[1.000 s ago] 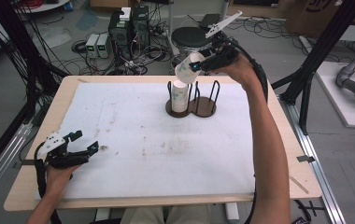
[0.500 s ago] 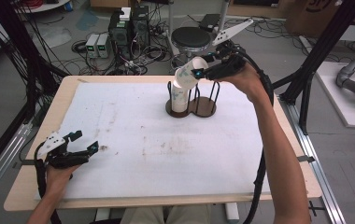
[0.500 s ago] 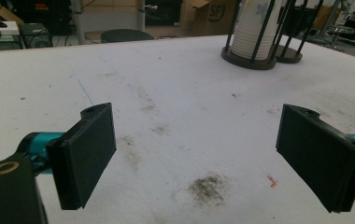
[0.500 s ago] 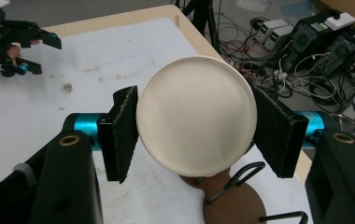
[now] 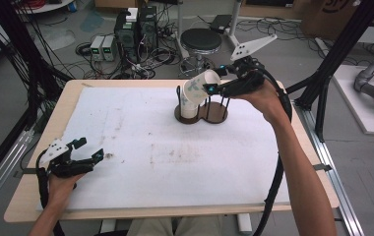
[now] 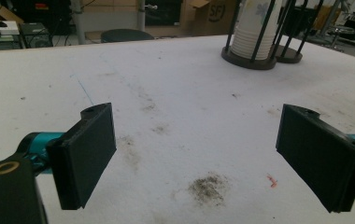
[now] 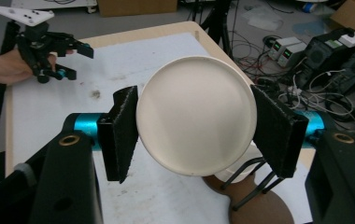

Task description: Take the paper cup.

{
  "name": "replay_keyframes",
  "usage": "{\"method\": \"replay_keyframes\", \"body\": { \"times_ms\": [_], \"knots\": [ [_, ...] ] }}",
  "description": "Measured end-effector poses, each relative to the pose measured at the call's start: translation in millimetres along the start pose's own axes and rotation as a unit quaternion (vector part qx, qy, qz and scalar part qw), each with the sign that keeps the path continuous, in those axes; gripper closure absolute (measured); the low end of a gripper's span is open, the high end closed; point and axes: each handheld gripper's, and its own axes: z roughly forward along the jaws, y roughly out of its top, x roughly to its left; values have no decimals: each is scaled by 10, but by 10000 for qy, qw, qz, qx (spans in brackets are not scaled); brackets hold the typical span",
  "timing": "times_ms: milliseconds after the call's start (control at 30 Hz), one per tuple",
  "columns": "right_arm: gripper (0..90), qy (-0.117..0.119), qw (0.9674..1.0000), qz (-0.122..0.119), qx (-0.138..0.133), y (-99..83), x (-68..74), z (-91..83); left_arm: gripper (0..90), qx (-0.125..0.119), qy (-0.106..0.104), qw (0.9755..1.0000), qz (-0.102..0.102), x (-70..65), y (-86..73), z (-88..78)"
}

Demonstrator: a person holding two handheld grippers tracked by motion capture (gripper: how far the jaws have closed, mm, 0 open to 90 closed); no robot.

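High view: over the far middle of the tabletop [image 5: 140, 196], the right hand-held gripper [image 5: 209, 88] is clamped on a paper cup [image 5: 198, 88], tilted, just above the cup stack [image 5: 189, 109] in a dark wire holder [image 5: 201, 112]. At the near left, the left hand-held gripper [image 5: 95, 156] rests low, jaws spread wide apart, gripping nothing.

— How's your light?
— Even and soft from overhead; your white counter [image 5: 140, 147] reads bright without glare, and shadows under the cup stand [image 5: 202, 112] are faint.

— Any blur?
— In your right gripper view the cup base [image 7: 195, 114] is close and slightly soft; the near tool bodies blur at the bottom. The high view looks grainy, with edges bowing slightly.
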Motion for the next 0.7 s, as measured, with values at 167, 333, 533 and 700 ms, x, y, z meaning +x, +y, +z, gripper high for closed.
{"method": "replay_keyframes", "body": {
  "times_ms": [167,333,533,700],
  "knots": [
    [372,149,9998,-7,-144,-57,69,-28,120,2,2,10000,-6,0,0,1],
    [372,313,9990,-88,-305,-110,142,-35,120,5,-11,10000,-3,1,0,0],
    [372,423,9982,-155,-395,-156,231,-3,120,4,-47,10000,24,1,0,-1],
    [372,508,9975,-184,-449,-217,306,57,120,-11,-66,10000,-24,13,-1,-3]
  ]
}}
